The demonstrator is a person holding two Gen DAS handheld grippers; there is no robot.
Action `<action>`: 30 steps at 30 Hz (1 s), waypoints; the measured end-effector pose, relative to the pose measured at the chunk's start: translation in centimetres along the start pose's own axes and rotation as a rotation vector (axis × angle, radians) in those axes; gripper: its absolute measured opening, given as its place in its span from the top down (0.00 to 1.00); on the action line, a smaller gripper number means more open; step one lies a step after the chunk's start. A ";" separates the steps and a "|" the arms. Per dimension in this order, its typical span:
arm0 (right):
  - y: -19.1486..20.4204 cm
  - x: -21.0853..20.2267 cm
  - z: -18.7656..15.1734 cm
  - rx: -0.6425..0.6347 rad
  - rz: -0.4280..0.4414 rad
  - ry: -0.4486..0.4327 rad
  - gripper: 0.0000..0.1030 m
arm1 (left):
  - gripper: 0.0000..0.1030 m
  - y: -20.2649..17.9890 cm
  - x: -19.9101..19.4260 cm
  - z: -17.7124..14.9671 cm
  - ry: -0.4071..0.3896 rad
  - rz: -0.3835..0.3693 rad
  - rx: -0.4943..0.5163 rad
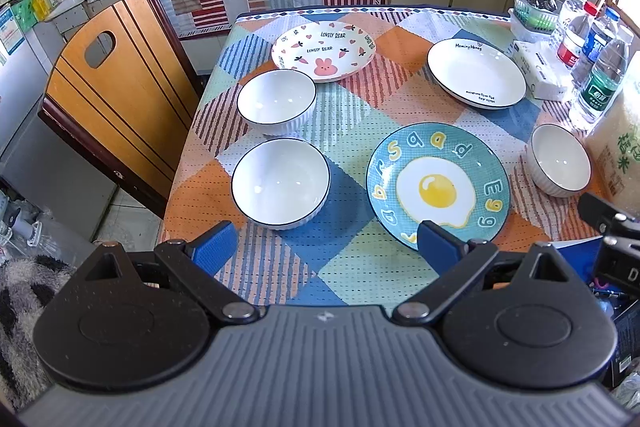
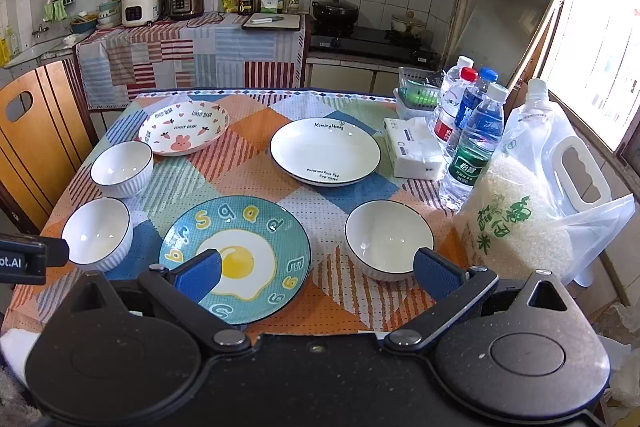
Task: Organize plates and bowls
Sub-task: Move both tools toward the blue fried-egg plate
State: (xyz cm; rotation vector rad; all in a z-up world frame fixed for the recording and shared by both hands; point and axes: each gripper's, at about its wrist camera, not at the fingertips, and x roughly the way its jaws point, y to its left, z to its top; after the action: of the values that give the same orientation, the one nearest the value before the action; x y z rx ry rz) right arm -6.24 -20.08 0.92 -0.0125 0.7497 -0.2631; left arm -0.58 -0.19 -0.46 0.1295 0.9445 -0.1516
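Over the near edge of the table (image 1: 280, 287), the left gripper (image 1: 324, 247) hung with its blue pads spread wide and nothing between them, and the right gripper (image 2: 316, 271) was the same deal on its side: wide open, empty, not touching anything.

Closest to the left one were two white bowls by the table's left edge, the near bowl (image 1: 281, 183) and the far bowl (image 1: 276, 102) just behind it, close together but whether their rims touched was hard to tell. The third bowl (image 2: 389, 239) sat toward the right edge, right in front of the right gripper and just beside the rice bag (image 2: 516, 215). The egg plate (image 1: 438, 187) lay between the near bowl and the third bowl, near the front edge. Further back were the white plate (image 1: 476, 73) toward the right and the bunny plate (image 1: 323, 51) toward the far left, with the far bowl just in front of it.

Nothing looked stacked yet, so this was probably the very start. Best bet, judging from the layout: pinch a bowl by its rim, one pad inside and one outside, lift straight up before moving sideways, and lower it level into its neighbour. Glazed rims are likely slippery, so a deep bite would help. The third bowl needed care given the bag and the water bottles (image 2: 474, 143) crowding it.
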 end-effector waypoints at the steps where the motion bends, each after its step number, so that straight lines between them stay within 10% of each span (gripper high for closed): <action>1: -0.1 0.0 0.0 0.006 -0.001 -0.003 0.00 | 0.05 0.0 0.0 0.0 0.000 0.000 0.001; 30: -0.9 -0.1 -0.5 0.037 -0.023 -0.043 0.00 | 0.05 -0.2 -0.3 -0.3 0.004 -0.026 0.016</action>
State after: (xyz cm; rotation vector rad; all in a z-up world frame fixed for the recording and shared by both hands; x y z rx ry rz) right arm -6.88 -20.92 0.67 0.0082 0.7027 -0.2972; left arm -1.06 -0.32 -0.37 0.1321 0.9490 -0.1829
